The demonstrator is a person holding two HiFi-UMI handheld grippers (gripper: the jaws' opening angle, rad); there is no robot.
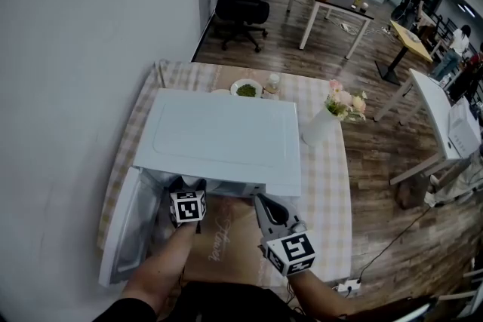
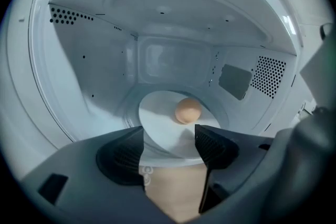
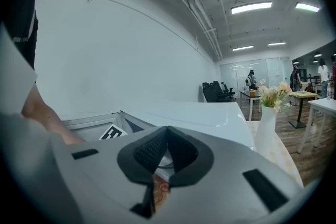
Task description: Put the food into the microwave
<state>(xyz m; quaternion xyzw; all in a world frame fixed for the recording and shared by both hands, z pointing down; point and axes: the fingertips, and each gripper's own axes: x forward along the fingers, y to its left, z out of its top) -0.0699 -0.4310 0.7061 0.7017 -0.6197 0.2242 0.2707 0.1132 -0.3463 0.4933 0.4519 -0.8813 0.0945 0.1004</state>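
Nearest the person, the right gripper hangs just outside the mouth of the microwave, its ribbed black pads pressed together on nothing. Left of it, the left gripper reaches into the open cavity with its fingers spread wide and bare. Between and just beyond their tips lies the near rim of a smooth white plate, untouched. On that plate, past the right fingertip, sits the food, a small round tan lump. Glossy white walls, perforated on either side, leave ample room around the fingers. The door stands open left of the left gripper, and tan matting lies below both grippers.
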